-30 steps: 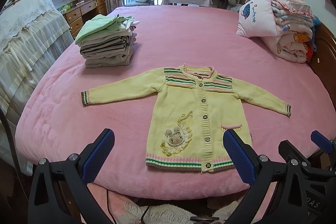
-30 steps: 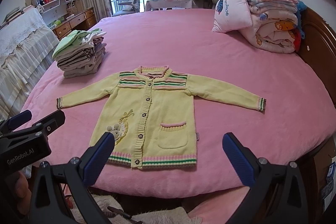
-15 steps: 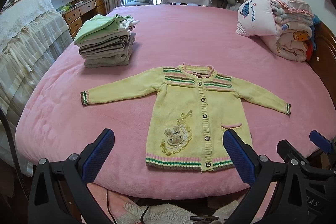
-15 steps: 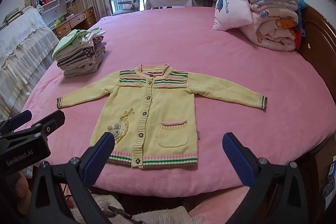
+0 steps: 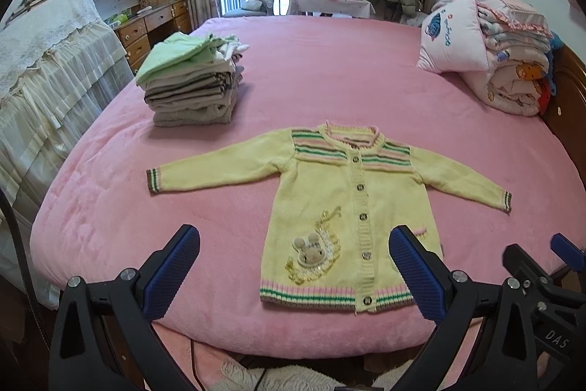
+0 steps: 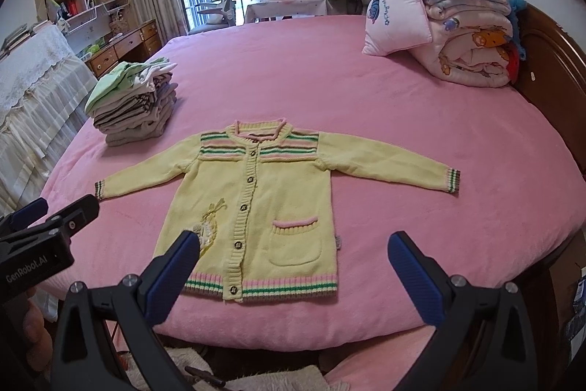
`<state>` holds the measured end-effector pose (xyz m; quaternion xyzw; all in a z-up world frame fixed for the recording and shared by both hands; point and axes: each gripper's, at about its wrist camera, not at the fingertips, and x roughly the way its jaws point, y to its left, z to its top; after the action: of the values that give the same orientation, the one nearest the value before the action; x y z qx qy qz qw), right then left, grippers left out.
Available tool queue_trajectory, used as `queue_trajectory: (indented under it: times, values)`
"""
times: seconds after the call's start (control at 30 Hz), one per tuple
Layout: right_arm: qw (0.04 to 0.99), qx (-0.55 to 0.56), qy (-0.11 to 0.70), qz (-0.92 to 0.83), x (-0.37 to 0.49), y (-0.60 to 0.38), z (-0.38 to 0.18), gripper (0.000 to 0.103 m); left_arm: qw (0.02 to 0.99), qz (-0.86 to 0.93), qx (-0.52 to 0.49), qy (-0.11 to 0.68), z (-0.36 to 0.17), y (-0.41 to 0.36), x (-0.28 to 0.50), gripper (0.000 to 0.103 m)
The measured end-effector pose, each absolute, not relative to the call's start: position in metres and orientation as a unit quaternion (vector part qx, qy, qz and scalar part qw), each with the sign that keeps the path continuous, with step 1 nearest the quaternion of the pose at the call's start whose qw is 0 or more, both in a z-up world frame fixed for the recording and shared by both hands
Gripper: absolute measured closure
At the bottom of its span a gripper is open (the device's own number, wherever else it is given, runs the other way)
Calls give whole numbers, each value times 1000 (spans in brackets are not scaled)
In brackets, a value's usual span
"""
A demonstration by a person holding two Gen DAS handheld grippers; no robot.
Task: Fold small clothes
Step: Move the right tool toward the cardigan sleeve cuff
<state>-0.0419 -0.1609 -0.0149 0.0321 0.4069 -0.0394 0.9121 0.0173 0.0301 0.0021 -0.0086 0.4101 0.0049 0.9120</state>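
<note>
A small yellow knit cardigan (image 5: 351, 207) (image 6: 263, 200) with pink and green stripes lies flat and face up on the pink bed, both sleeves spread out, buttons done up. A stack of folded clothes (image 5: 190, 87) (image 6: 135, 105) sits on the bed to its far left. My left gripper (image 5: 293, 266) hangs open above the bed's near edge, in front of the cardigan's hem, holding nothing. My right gripper (image 6: 291, 270) is open too, near the hem, with nothing between its fingers. Each gripper's black body shows at the edge of the other's view.
The pink bed (image 5: 329, 68) (image 6: 366, 98) fills the middle of both views. A pillow and rolled quilts (image 5: 494, 61) (image 6: 457, 35) lie at its far right by a wooden headboard (image 6: 549, 90). A draped cabinet (image 5: 47, 68) and drawers stand at the left.
Both grippers have edged slightly forward toward the bed, so the cardigan looks a little nearer. The cardigan and the stack have not moved, and both grippers stay open.
</note>
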Motion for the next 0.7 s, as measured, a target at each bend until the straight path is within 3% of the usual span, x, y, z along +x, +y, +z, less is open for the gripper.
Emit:
queue_trajectory:
  times: [0.4, 0.7]
  values:
    - [937, 19, 340, -73, -29, -202, 24, 0, 935, -33, 6, 353, 34, 1, 42, 0]
    - [933, 11, 350, -85, -16, -249, 31, 0, 933, -93, 41, 345, 44, -69, 57, 0]
